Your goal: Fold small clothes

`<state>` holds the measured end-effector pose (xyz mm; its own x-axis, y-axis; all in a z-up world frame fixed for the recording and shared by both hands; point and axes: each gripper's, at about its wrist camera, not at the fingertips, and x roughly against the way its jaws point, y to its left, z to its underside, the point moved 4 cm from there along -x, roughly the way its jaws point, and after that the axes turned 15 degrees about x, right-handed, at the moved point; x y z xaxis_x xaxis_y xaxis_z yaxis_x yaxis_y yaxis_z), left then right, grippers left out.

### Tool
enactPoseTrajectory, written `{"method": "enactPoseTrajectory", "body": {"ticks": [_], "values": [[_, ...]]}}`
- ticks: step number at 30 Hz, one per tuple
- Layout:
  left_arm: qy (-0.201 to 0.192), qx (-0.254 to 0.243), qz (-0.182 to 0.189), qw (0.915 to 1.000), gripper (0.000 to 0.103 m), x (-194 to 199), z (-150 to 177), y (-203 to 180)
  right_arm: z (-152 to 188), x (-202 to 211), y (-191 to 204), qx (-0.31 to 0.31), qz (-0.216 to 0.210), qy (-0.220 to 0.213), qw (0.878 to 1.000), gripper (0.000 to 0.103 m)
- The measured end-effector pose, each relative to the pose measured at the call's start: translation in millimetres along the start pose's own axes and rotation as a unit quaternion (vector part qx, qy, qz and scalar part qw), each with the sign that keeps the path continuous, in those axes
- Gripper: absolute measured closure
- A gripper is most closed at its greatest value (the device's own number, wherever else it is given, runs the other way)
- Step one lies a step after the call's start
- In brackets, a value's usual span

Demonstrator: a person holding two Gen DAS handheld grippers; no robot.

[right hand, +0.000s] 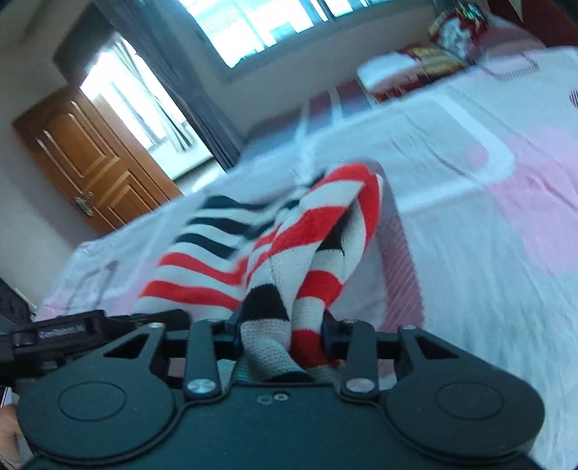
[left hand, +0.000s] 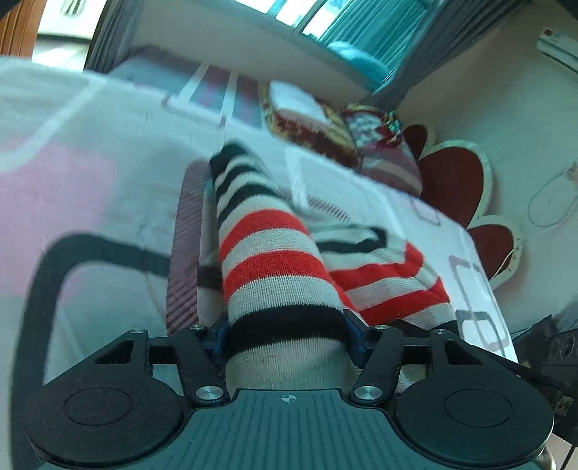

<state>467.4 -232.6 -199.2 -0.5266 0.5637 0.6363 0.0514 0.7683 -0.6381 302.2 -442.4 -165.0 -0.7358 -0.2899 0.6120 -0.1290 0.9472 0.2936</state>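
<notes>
The striped sweater lies on the bed, its red, white and black bands running away from me over the sheet. In my left wrist view a sleeve of it is drawn up into my left tongs, and the blue pads sit tight against the black-and-white cuff on both sides, about half open, so I have hold of it there. The rest of the sweater spreads flat to the right of that sleeve.

In my right wrist view the right tongs are narrowed down onto a bunched fold of the same sweater, the knit gathered into a ridge and gripped between the pads. The left tongs show at the left edge there, just beside the fabric.

Farther up the bed sit red patterned pillows, with a red heart-shaped headboard against the wall. A wooden door and a curtained window stand beyond the bed.
</notes>
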Motion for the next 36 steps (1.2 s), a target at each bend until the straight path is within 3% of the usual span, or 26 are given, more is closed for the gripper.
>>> {"method": "enactPoseTrajectory", "body": {"ticks": [5,9,18,25,28,29,30,31,32,34,36], "values": [[-0.032,-0.007,0.009,0.9994,0.043,46,-27,12,-18,9,38,0.017,-0.020,-0.025,0.999,0.066],[-0.070,-0.010,0.002,0.9975,0.043,94,-53,44,-34,1,82,0.034,-0.043,-0.043,0.998,0.066],[-0.111,0.013,-0.027,0.9933,0.043,179,-125,172,-48,-65,214,0.050,-0.093,-0.056,0.993,0.066],[-0.115,0.004,-0.058,0.9917,0.043,188,-171,267,-38,-132,290,0.031,-0.100,-0.060,0.993,0.066],[-0.098,0.007,-0.093,0.9908,0.039,174,-175,308,-29,-160,302,0.022,-0.091,-0.048,0.994,0.067],[-0.085,0.016,-0.106,0.9905,0.032,169,-172,325,-24,-171,303,0.022,-0.082,-0.037,0.996,0.066],[-0.090,0.020,-0.094,0.9913,0.020,171,-169,337,-19,-182,302,0.024,-0.070,-0.016,0.997,0.065],[-0.094,0.017,-0.092,0.9912,0.017,172,-166,342,-13,-193,302,0.029,-0.048,0.007,0.998,0.062],[-0.097,0.010,-0.092,0.9910,0.017,175,-165,344,-6,-200,301,0.035,-0.030,0.024,0.999,0.060],[-0.096,-0.001,-0.097,0.9907,0.017,179,-167,342,-1,-196,294,0.030,-0.018,0.015,0.999,0.044],[-0.106,-0.010,-0.112,0.9880,0.017,188,-169,337,-4,-188,291,0.032,0.003,0.014,0.999,0.043]]}}
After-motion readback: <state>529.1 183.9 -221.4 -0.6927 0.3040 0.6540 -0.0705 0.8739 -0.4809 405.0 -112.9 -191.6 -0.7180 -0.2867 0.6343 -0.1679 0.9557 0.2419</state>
